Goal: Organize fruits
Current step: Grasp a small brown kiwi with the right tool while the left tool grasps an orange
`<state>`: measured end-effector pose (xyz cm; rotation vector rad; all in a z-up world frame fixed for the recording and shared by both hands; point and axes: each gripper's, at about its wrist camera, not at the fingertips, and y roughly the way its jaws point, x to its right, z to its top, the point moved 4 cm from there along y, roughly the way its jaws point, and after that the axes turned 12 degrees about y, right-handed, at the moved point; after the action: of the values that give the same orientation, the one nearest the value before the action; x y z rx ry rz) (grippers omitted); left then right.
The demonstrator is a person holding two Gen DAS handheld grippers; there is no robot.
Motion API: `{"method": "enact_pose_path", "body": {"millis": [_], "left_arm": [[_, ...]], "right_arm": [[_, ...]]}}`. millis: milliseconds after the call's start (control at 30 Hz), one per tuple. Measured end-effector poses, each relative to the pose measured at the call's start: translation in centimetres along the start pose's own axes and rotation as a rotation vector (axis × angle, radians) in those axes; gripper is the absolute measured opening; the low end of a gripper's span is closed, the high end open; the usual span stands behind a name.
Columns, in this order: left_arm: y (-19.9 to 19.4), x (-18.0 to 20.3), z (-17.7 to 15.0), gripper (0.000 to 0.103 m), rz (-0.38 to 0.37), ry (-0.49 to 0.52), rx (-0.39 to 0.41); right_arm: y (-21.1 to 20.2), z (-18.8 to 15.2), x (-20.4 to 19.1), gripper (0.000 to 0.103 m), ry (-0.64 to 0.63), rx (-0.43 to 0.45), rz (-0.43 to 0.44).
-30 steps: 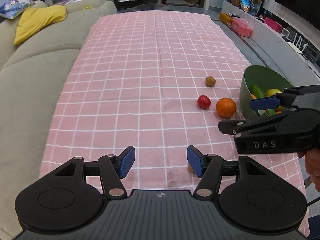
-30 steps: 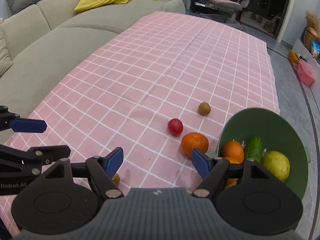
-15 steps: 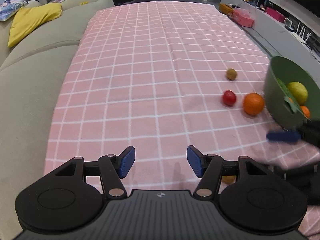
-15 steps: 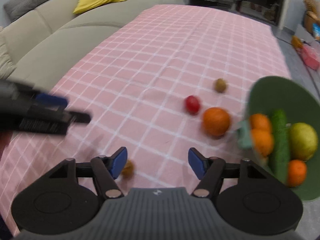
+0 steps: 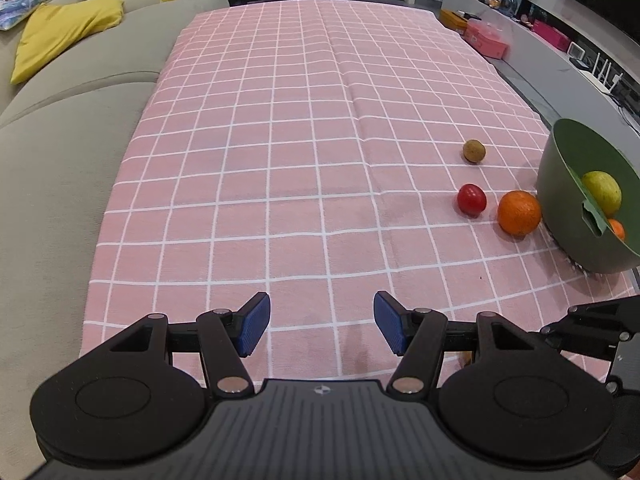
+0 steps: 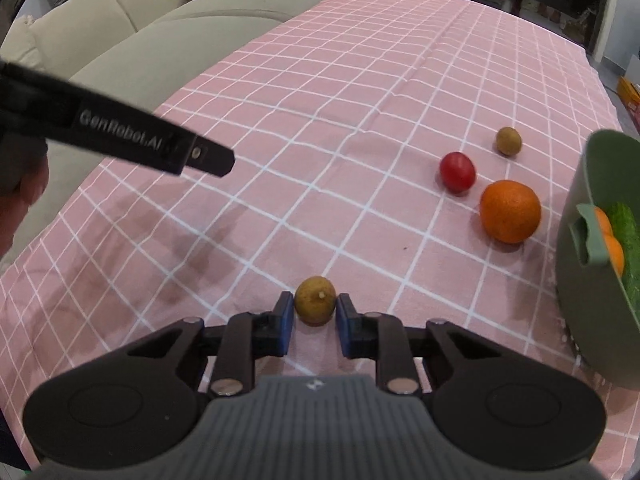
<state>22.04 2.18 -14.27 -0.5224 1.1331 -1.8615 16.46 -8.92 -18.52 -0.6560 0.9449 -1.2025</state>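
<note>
The right gripper (image 6: pixel 315 322) has just closed its blue pads on a small brown fruit (image 6: pixel 315 305) lying on the pink checked cloth (image 6: pixel 280 160), and the pads touch it on both sides. Taking the green bowl (image 6: pixel 580 280) as landmark: this fruit lies well to its left, nearest the camera. An orange (image 6: pixel 510 211) sits just beside the bowl's left wall, a red fruit (image 6: pixel 457 171) just beyond the orange, and a second brown fruit (image 6: pixel 509 141) farther back. Inside the bowl are oranges, what looks like a cucumber, and a yellow-green fruit (image 5: pixel 602 187). The left gripper (image 5: pixel 320 330) hangs with jaws wide and nothing between them, far left of the bowl.
</note>
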Motion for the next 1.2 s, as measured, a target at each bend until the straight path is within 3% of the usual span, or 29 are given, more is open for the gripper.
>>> {"method": "enact_pose_path", "body": {"millis": [333, 667, 833, 1067, 1200], "left_arm": [[1.6, 3.4, 2.6, 0.070, -0.047, 0.052, 0.028], [2.9, 11.0, 6.5, 0.070, -0.200, 0.298, 0.175], [4.6, 14.3, 7.2, 0.070, -0.219, 0.493, 0.238], [7.4, 15.9, 7.5, 0.070, -0.264, 0.645, 0.231], [8.4, 16.3, 8.2, 0.069, -0.290, 0.648, 0.232]], "right_arm": [[-1.6, -0.4, 3.7, 0.019, 0.081, 0.004, -0.072], [-3.8, -1.2, 8.7, 0.018, 0.175, 0.018, -0.117], [-4.5, -1.8, 9.9, 0.018, 0.197, 0.017, -0.114], [-4.9, -2.1, 10.9, 0.019, 0.212, 0.017, -0.102], [-4.9, -2.0, 11.1, 0.019, 0.214, 0.017, -0.097]]}}
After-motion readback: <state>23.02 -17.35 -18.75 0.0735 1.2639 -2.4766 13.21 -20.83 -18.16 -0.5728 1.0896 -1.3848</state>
